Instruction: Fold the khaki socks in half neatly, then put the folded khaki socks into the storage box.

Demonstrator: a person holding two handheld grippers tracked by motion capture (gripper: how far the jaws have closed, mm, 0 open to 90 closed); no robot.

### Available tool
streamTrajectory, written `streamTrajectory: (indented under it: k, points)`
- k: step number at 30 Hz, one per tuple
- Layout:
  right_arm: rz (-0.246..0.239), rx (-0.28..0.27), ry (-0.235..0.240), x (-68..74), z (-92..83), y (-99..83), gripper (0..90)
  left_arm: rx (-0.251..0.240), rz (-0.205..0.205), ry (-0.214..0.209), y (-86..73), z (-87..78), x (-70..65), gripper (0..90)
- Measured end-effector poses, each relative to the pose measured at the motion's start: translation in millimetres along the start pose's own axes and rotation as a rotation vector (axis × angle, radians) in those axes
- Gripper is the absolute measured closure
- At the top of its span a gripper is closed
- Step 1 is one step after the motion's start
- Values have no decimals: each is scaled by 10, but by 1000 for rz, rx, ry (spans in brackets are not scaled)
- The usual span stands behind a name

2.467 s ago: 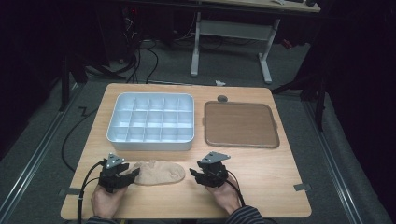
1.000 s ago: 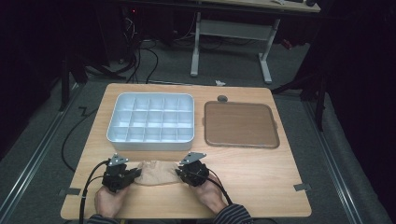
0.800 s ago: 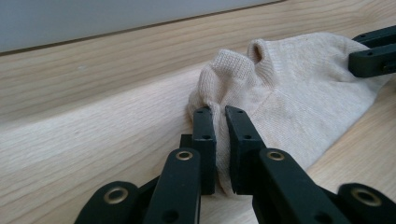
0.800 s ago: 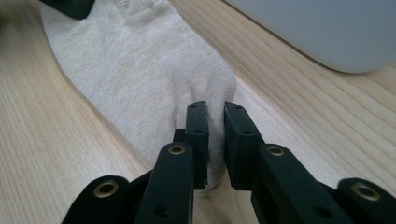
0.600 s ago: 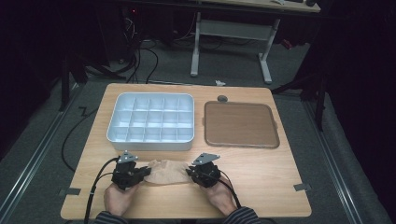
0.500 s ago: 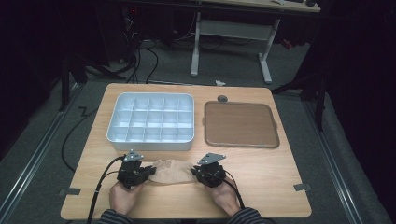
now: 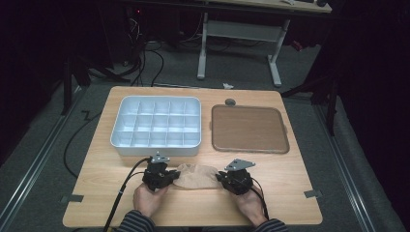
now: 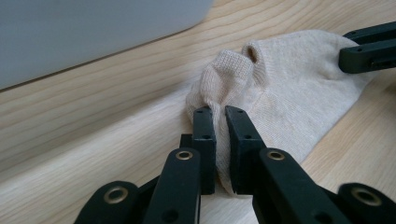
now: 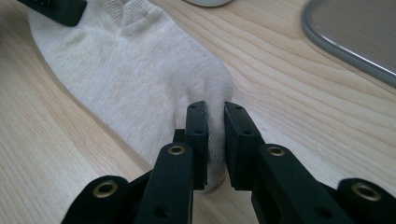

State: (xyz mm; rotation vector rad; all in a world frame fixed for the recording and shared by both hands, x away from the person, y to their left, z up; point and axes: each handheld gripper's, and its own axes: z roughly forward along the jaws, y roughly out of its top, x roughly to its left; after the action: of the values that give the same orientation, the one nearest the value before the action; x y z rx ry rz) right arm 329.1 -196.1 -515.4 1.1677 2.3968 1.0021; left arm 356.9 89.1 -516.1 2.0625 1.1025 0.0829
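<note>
Pinching the beige ankle sock [image 7: 197, 177] at both ends, left gripper [image 7: 157, 176] and right gripper [image 7: 235, 180], on the table's [image 7: 290, 193] near edge; risks thin knit slipping free if pulled apart

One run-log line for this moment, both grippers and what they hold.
left gripper: shut on sock cuff end | right gripper: shut on sock toe end | sock: near table edge, before compartment tray

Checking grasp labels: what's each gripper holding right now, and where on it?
Both hold the beige sock. The left gripper pinches a bunched fold at one end; the right gripper pinches the edge of the opposite, rounded end.
</note>
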Motion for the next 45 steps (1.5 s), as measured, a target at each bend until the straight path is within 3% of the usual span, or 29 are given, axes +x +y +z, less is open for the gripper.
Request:
streamTrajectory:
  k: [11,16,20,22,25,27,28,30,34,36,37,40,45]
  points:
    - [2,16,-32,-137,-93,-80,809,-10,17,-14,32,152,-109,834]
    - [29,15,-30,-185,-89,-139,804,-14,21,-6,30,191,-138,832]
    - [29,13,-36,-189,-83,-143,729,-8,31,9,28,190,-145,818]
    - [57,5,-31,-212,-71,-151,638,-9,24,2,30,169,-115,757]
    - [88,-10,-25,-229,-91,-152,598,-15,19,3,23,145,-110,697]
    - [119,-54,-27,-229,-149,-149,534,-19,43,58,6,111,-153,589]
    - [119,-54,-27,-229,-149,-149,534,-20,42,68,-5,91,-161,589]
    - [126,-89,-46,-196,-216,-139,538,-22,23,65,-29,66,-153,535]
    - [114,-113,-24,-116,-293,-100,580,-23,1,73,-85,76,-141,479]
    - [80,-108,11,-9,-286,-45,667,-31,-8,70,-93,90,-151,475]
    - [80,-108,11,-9,-286,-45,667,-31,-8,70,-93,90,-151,480]
    - [51,-78,41,135,-155,33,750,-31,-9,75,-85,101,-161,505]
    - [59,-50,63,212,10,96,813,-42,-25,81,-95,103,-160,531]
